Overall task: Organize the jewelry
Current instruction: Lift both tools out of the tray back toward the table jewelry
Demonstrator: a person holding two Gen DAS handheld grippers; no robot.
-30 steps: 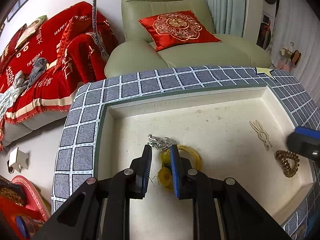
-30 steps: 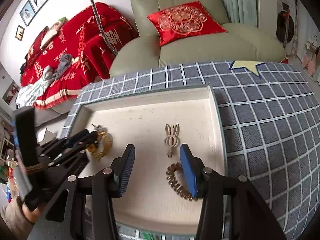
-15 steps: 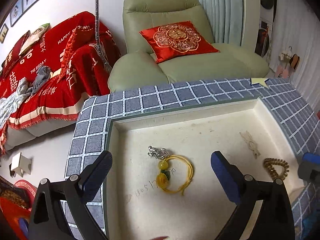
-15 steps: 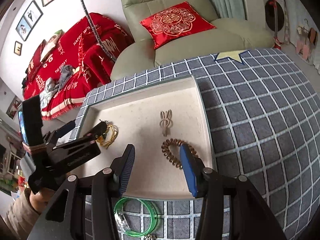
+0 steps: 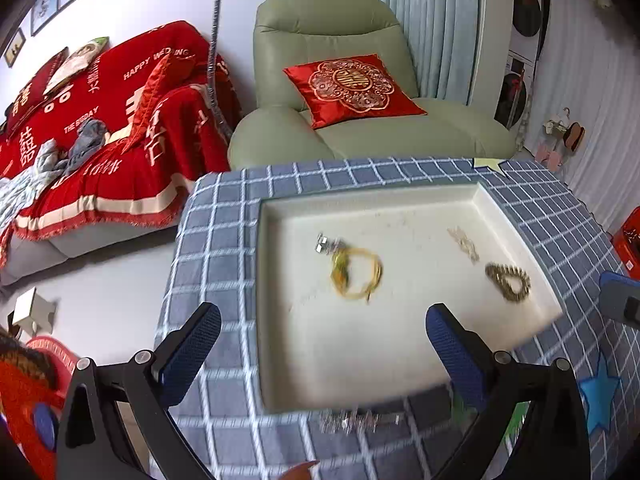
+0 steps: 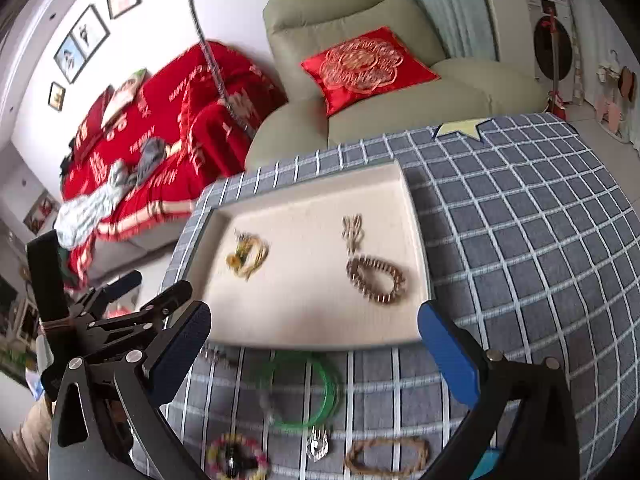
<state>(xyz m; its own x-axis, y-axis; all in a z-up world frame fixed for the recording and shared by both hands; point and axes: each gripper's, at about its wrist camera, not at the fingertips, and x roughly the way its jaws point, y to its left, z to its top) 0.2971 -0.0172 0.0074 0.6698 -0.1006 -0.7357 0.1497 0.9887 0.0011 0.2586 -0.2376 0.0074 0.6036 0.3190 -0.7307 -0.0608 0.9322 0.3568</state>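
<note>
Clearly you hold both the left gripper (image 5: 320,344) and right gripper (image 6: 316,340) with fingers spread and empty, ready for the green bangle (image 6: 304,392) lying outside the tray (image 6: 416,216).

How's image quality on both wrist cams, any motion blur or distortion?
Left wrist: fisheye bending at the edges; yellow bracelet and the chain below the tray smeared. Right wrist: heavier blur; green bangle ghosted, coiled hair tie soft. Gripper fingers stay sharp in both.
</note>
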